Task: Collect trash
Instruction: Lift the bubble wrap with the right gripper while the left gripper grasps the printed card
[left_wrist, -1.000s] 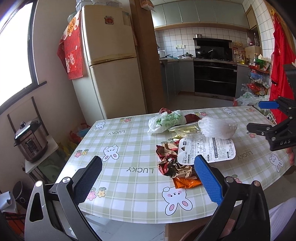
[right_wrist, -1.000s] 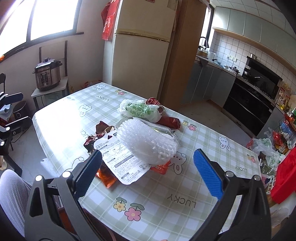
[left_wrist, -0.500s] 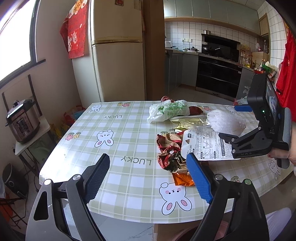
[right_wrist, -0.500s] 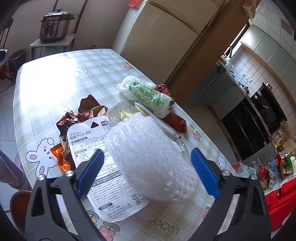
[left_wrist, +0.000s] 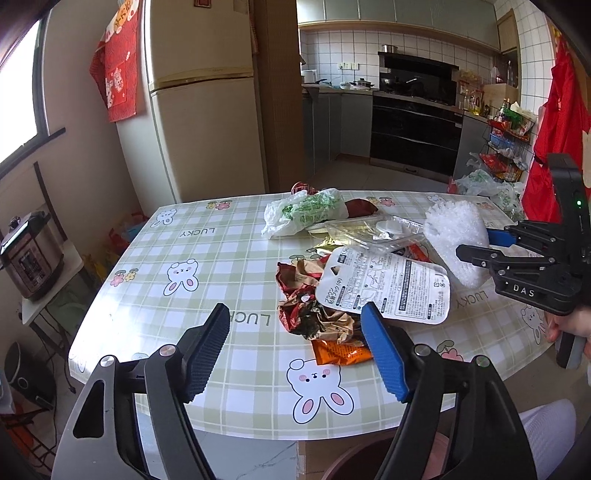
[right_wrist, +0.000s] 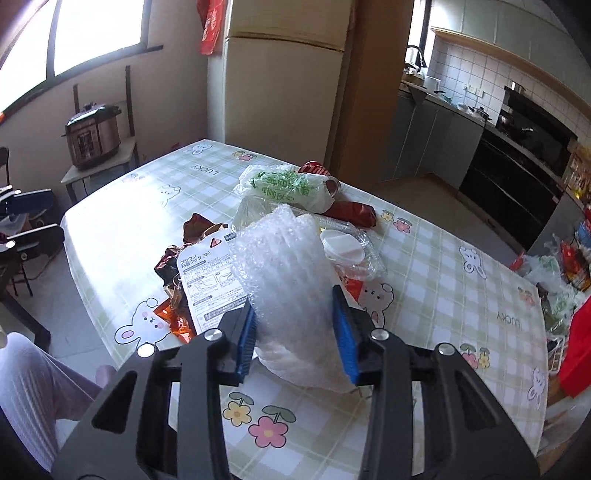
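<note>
A pile of trash lies on the checked table (left_wrist: 207, 258): a wad of bubble wrap (right_wrist: 288, 280), a white printed package card (left_wrist: 384, 288), crumpled brown and red wrappers (left_wrist: 310, 314), an orange wrapper (left_wrist: 341, 352), a clear plastic tray (left_wrist: 373, 230) and a white-green plastic bag (left_wrist: 306, 214). My right gripper (right_wrist: 295, 328) is shut on the near end of the bubble wrap; it also shows in the left wrist view (left_wrist: 476, 245). My left gripper (left_wrist: 295, 350) is open and empty above the table's near edge, just short of the wrappers.
A brown round bin rim (left_wrist: 369, 458) shows below the table's near edge. A fridge (left_wrist: 203, 110) stands beyond the table. A pressure cooker (left_wrist: 29, 254) sits on a side stand at left. Bags and a rack (left_wrist: 506, 147) stand at right.
My right gripper moved down onto the bubble wrap and closed on it. My left gripper came a little closer to the wrappers and stayed open.
</note>
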